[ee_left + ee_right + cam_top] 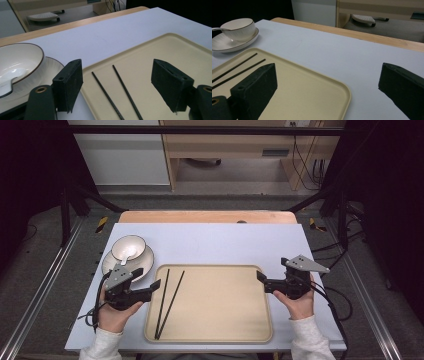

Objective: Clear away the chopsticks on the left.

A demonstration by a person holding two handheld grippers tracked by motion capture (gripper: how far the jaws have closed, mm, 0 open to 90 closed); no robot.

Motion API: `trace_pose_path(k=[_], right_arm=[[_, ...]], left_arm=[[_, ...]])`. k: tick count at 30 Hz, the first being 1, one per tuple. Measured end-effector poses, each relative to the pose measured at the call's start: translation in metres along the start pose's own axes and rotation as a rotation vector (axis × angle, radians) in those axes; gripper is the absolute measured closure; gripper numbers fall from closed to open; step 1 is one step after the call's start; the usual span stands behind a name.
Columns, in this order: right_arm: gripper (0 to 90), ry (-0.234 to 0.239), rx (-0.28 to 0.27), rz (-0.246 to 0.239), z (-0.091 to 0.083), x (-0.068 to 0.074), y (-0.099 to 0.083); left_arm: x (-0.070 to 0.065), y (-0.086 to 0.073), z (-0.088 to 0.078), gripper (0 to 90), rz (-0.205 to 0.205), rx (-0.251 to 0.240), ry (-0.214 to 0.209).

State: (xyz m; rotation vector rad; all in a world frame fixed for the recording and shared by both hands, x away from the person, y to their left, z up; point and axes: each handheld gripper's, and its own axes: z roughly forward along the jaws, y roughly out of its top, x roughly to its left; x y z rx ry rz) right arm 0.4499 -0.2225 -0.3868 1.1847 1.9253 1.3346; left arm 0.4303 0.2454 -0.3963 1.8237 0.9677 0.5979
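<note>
Two thin black chopsticks [167, 302] lie side by side on the left part of a beige tray [215, 305]. To the tray's upper left, a white bowl [128, 247] with a white spoon [7, 82] in it stands on a white plate [111, 261]. My left gripper [146, 279] is at the tray's left edge, open, with nothing between its jaws. In the left gripper view the chopsticks [126, 91] lie just beyond its open jaws. My right gripper [272, 269] hovers at the tray's right edge, open and holding nothing.
The tray sits on a pale blue-grey tabletop [215, 242] with a wooden strip [207, 216] along its far edge. The right part of the tray [307, 90] is bare. Beyond the table are a floor and furniture.
</note>
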Motion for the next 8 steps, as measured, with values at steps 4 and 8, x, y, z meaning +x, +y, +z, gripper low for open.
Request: trace_pose_path(k=[4,8], right_arm=[[2.1,-0.002,-0.003,0.007,0.000,-0.002,-0.001],[2.0,0.001,-0.001,0.014,0.001,-0.003,-0.003]], left_arm=[[0.010,-0.009,-0.002,22.0,-0.006,0.010,0.008],[0.017,-0.015,-0.006,21.1,-0.022,-0.005,0.025]])
